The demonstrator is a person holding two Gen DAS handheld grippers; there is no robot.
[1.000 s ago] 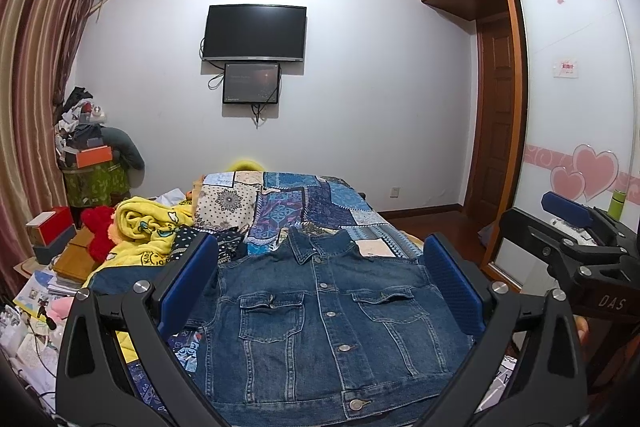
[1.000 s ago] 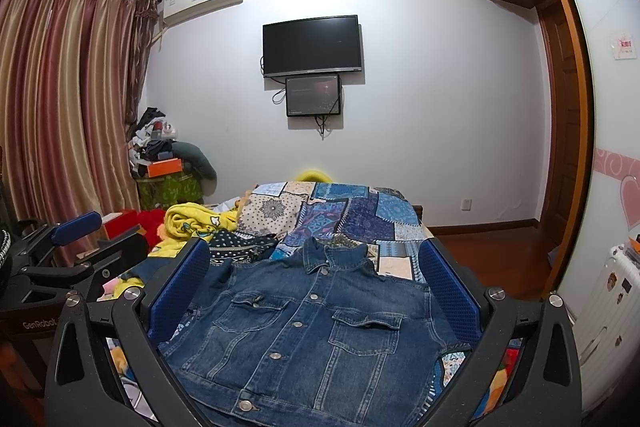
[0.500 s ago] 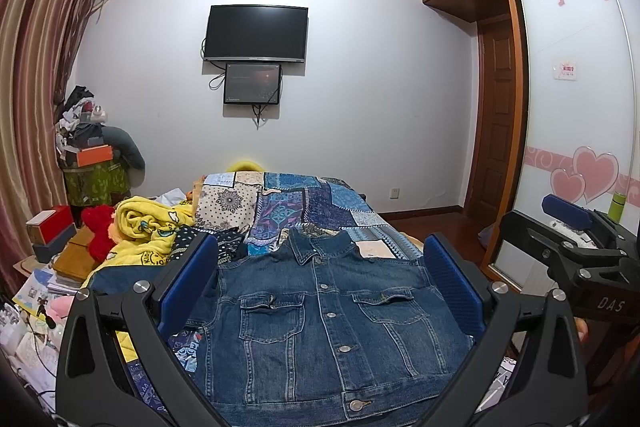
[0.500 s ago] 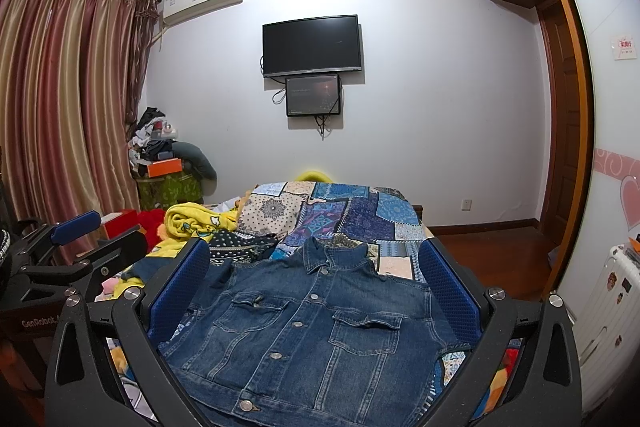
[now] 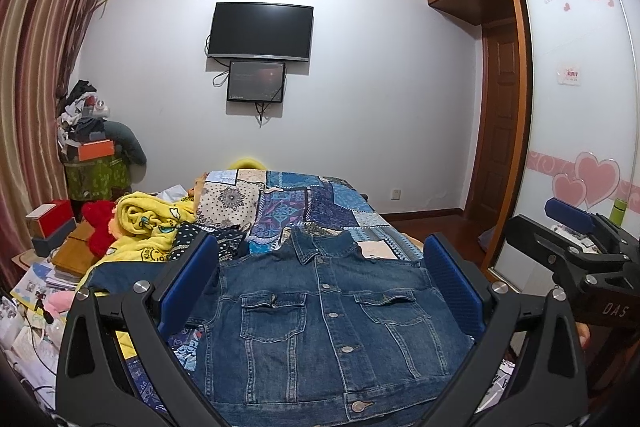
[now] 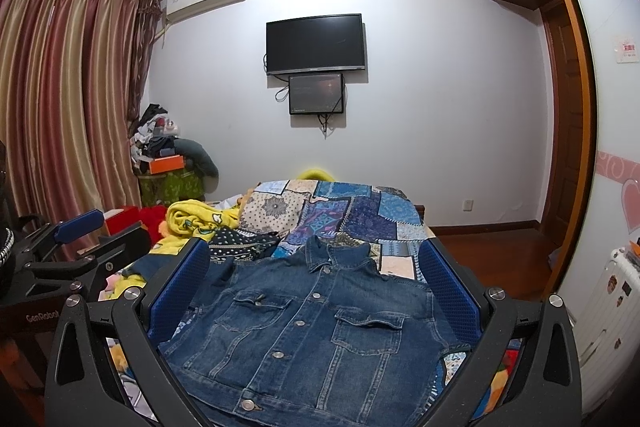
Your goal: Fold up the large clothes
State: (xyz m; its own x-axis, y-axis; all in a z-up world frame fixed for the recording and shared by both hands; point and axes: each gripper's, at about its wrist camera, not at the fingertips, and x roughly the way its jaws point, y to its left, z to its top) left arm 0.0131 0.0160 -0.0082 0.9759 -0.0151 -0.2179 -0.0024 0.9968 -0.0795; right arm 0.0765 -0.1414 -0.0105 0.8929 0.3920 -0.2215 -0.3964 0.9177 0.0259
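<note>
"DAS" on right tool (image 5: 588,267); "GenRobot" on left tool (image 6: 60,259).

jacket (image 5: 320,311): dark blue denim
bedspread (image 5: 304,203): blue patchwork prints
blanket (image 5: 148,223): yellow, cartoon print
curtains (image 6: 68,99): red-gold stripes

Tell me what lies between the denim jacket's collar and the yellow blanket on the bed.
A dark polka-dot garment lies crumpled between the denim jacket and the yellow blanket, on the patchwork bedspread; both wrist views show it.
</note>
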